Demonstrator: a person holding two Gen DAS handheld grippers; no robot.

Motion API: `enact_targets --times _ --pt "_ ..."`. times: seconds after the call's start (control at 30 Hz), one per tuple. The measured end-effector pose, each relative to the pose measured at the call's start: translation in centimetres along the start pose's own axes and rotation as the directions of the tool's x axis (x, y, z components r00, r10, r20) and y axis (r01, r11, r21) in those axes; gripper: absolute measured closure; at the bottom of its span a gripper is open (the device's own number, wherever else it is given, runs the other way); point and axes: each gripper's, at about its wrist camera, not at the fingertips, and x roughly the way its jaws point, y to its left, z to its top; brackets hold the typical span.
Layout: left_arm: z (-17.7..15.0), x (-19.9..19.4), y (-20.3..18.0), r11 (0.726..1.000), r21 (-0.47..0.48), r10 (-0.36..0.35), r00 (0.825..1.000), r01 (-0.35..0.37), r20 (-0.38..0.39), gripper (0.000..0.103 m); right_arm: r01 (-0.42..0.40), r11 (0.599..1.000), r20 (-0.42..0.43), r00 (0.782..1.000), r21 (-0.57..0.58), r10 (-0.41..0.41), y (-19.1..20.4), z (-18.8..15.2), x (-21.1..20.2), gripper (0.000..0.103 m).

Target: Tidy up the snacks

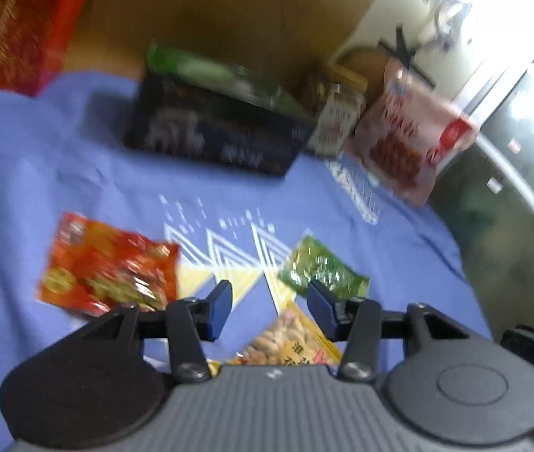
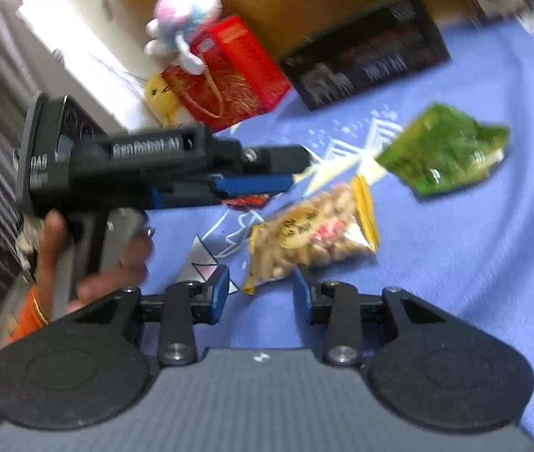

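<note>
Three snack bags lie on the blue cloth [image 1: 40,173]: a red bag [image 1: 108,267], a green bag [image 1: 319,263] and a clear bag of peanuts [image 1: 289,339]. My left gripper [image 1: 270,305] hovers open over the cloth, between the red and green bags, with the peanut bag just under its fingers and nothing between the pads. In the right wrist view the peanut bag [image 2: 312,237] lies just ahead of my open, empty right gripper [image 2: 261,293]. The green bag [image 2: 444,150] is farther right. The left gripper [image 2: 297,177] reaches in from the left, held by a hand [image 2: 89,256].
A black box [image 1: 214,132] with a green pack [image 1: 210,71] on it stands at the back, beside a jar [image 1: 334,113] and a pink-red pouch [image 1: 410,139]. A red gift bag [image 2: 229,75] and plush toys [image 2: 187,11] sit far left. The table edge [image 1: 523,203] curves on the right.
</note>
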Motion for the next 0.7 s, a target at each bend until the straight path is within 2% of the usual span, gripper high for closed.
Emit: enact_targets --times 0.1,0.17,0.23,0.33,0.4,0.43,0.47,0.57,0.7 --pt "-0.4 -2.3 0.3 0.999 0.009 0.040 0.999 -0.040 0.029 0.058 0.061 0.998 0.070 0.996 -0.009 -0.061 -0.8 1.1 -2.3 0.062" --pt "-1.1 -3.0 1.0 0.999 -0.032 0.025 1.000 -0.024 0.006 0.058 0.084 0.996 0.090 0.992 0.007 -0.084 -1.6 1.6 -3.0 0.062" --pt "-2.1 -3.0 1.5 0.997 -0.083 -0.003 0.999 0.000 -0.035 0.057 0.108 0.994 0.090 0.990 0.009 -0.109 -2.2 1.9 -3.0 0.062" --pt "-3.8 -2.1 1.8 0.985 -0.169 -0.032 0.996 0.018 -0.078 0.044 0.136 0.991 0.066 0.989 0.006 -0.136 -3.2 2.0 -2.1 0.062" --pt "-4.8 -1.3 2.2 0.976 -0.216 -0.054 0.995 0.034 -0.087 0.045 0.140 0.990 0.032 0.990 0.012 -0.141 -3.6 1.8 -0.7 0.062" --pt "-5.2 -1.3 2.3 0.972 -0.229 -0.061 0.997 0.046 -0.057 0.047 0.126 0.992 0.036 0.991 0.004 -0.126 -3.7 1.6 -0.3 0.063" --pt "-5.3 -1.2 2.3 0.970 -0.237 -0.061 0.997 0.048 -0.048 0.054 0.103 0.995 0.021 0.994 0.000 -0.103 -3.5 1.4 0.2 0.070" --pt "-5.5 -0.6 2.3 0.967 -0.253 -0.046 0.998 0.034 -0.041 0.074 0.058 0.998 -0.005 0.998 0.000 -0.058 -2.4 0.4 1.0 0.078" --pt "-4.4 -0.4 2.2 0.969 -0.242 -0.060 0.997 0.048 -0.043 0.075 0.075 0.997 0.024 0.997 -0.009 -0.075 -1.4 0.6 0.5 0.080"
